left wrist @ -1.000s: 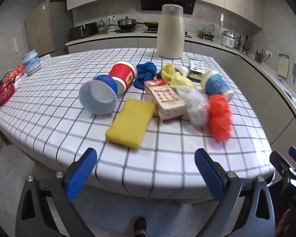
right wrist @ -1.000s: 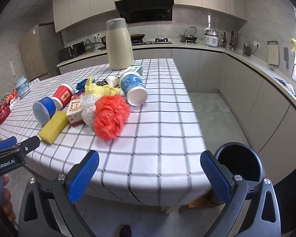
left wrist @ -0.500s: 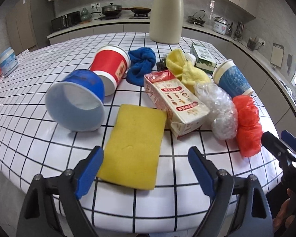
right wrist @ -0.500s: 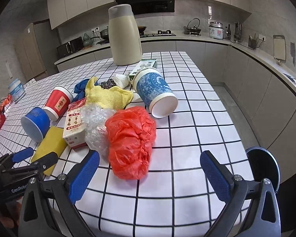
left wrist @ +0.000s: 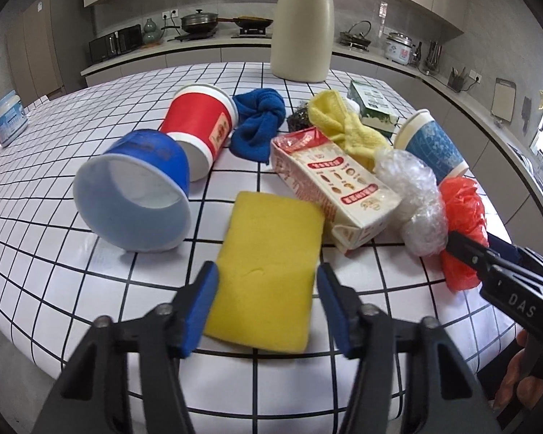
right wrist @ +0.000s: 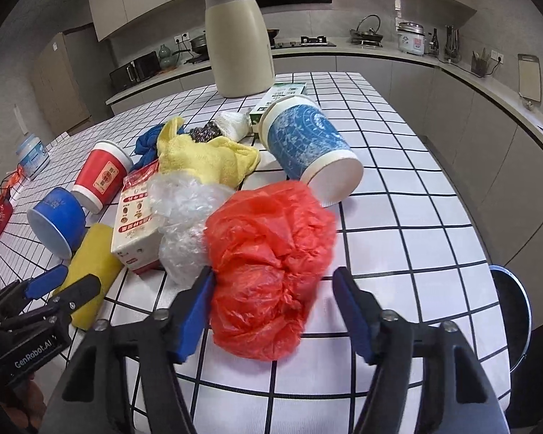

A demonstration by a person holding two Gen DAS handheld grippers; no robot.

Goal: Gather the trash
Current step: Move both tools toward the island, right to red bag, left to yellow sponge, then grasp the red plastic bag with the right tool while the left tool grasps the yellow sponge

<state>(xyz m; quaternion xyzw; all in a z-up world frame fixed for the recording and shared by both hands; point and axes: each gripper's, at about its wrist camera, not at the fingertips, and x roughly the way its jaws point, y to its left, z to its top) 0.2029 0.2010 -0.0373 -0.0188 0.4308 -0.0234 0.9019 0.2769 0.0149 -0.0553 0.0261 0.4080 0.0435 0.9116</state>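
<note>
Red plastic bag (right wrist: 268,271) slumped near the table's front edge, straddled by the right gripper (right wrist: 275,311), jaws spread wide to either side, nothing pinched. Clear plastic wad (right wrist: 184,224) pressed against its left flank, blue patterned cup (right wrist: 307,152) tipped over just behind. Further left along the same edge, yellow sponge (left wrist: 271,275) bracketed by the left gripper (left wrist: 268,307), jaws parted too, left pad possibly brushing the sponge's side, hard to call through the blur. Carton (left wrist: 333,184), blue cup (left wrist: 137,188) and red cup (left wrist: 199,126) toppled beyond. Step in hand: lining up the first grabs. Next: squeeze both sets of jaws, lift clear, swing toward the dark bin (right wrist: 510,311) off the table's right edge.
</note>
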